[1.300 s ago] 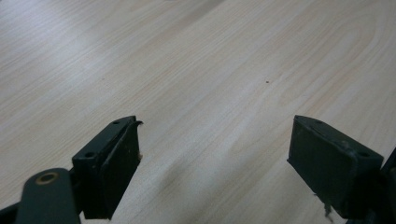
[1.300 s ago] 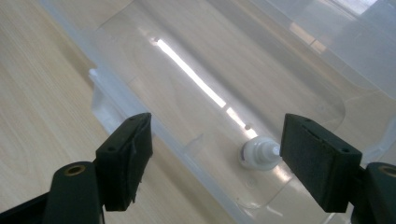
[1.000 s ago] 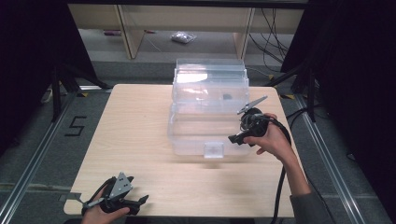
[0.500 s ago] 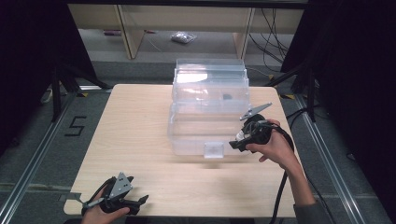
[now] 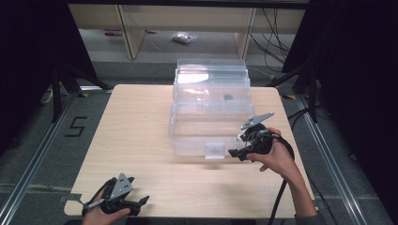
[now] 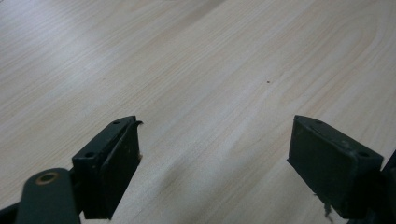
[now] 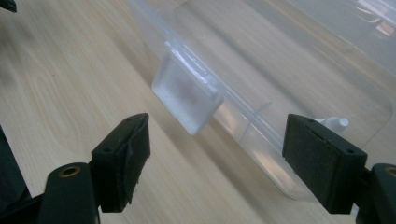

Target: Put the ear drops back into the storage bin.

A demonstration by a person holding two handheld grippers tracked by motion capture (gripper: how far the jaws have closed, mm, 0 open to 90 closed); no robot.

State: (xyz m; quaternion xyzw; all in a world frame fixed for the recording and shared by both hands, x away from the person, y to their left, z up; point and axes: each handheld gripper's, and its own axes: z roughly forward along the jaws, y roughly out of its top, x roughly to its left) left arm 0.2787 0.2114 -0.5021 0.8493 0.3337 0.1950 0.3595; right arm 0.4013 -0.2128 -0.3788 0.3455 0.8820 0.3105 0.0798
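Observation:
A clear plastic storage box [image 5: 209, 110] with a lid stands in the middle of the wooden table [image 5: 136, 126]; a small dark item shows inside it. Its front latch [image 5: 215, 150] hangs at the near edge, and appears in the right gripper view as a cloudy flap, the latch [image 7: 187, 95]. My right gripper [image 5: 234, 152] is open at the box's front right corner, pointing left toward the latch; in its own view the right gripper [image 7: 217, 154] has nothing between its jaws. My left gripper [image 5: 141, 204] rests open near the table's front left edge; the left gripper [image 6: 212, 158] faces bare wood.
Wooden shelving [image 5: 126, 28] stands beyond the table with a small bag [image 5: 183, 37] on the floor. Metal rails run along both table sides. A floor mark "5" [image 5: 75, 126] lies to the left. Cables trail at the right.
My right gripper has come down and toward me, from over the box's right side to its front right corner. The left gripper has stayed put.

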